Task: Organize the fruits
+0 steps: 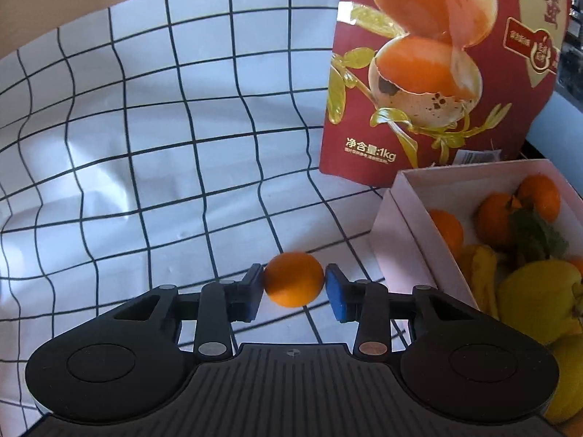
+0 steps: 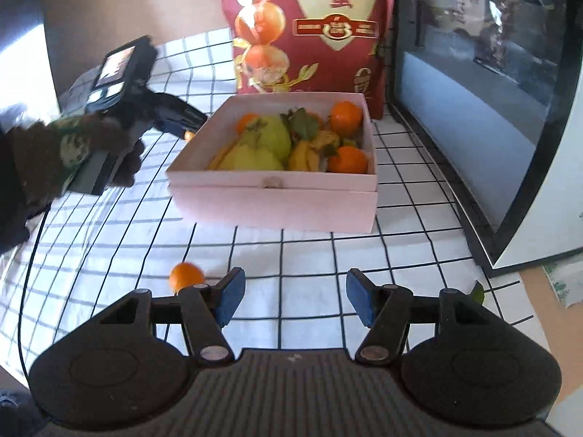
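Between my left tongs, a small round orange fruit sits pinched by both pads.
I keep it gripped gently, clear the pale pink cardboard box wall; right tongs gape empty.

Left gripper jaws clamped, right gripper jaws apart, both angled downward

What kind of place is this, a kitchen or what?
Probably a home table or counter: a checked tablecloth, a pink box of fruit, a red food bag and a glass-fronted cabinet or appliance.
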Motion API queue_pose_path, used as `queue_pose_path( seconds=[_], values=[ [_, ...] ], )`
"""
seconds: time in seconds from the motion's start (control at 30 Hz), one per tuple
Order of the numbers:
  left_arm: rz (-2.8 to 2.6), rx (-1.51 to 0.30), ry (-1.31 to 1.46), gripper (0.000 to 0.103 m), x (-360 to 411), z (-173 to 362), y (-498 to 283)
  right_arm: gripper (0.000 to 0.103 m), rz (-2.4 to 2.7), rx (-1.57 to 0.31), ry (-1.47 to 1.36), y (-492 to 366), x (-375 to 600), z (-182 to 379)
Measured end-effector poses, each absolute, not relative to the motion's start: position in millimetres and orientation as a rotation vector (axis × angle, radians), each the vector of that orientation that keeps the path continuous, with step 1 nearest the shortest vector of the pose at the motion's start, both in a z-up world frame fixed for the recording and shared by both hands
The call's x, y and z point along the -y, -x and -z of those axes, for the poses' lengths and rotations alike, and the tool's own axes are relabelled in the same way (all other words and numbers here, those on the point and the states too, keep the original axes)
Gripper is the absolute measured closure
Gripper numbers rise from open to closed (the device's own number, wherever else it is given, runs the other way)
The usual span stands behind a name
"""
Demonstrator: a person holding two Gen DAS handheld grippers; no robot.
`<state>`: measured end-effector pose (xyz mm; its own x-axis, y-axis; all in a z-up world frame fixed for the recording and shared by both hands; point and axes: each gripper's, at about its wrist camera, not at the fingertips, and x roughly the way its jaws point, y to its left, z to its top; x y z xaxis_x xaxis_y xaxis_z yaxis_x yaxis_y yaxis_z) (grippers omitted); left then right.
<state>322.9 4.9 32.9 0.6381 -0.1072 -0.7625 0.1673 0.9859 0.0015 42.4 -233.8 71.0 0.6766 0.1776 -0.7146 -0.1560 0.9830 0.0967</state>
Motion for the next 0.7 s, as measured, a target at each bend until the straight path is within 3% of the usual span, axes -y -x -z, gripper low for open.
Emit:
queue_pose_path(
  seconds=[0.2,0.23,0.27,0.47,0.7],
  values=[
    [0.209,-0.862,0.028,0.063,-22,-50,-276,0.041,-0.249,-0.789,0.045,-36,215,-67],
    [0.216,-0.854,0.044,0.067,-25,-55,-260,0.041,-0.267,-0.791,0.05,-36,212,-66],
    [0.22,-0.843,0.06,0.088,-28,-61,-244,0.041,-0.289,-0.79,0.056,-35,209,-64],
    [0.255,-0.828,0.117,0.087,-37,-75,-149,0.041,-0.391,-0.788,0.131,-32,184,-47],
    [0.195,-0.838,0.199,0.086,-45,-66,-102,0.041,-0.453,-0.779,0.174,-41,160,-34]
  ],
)
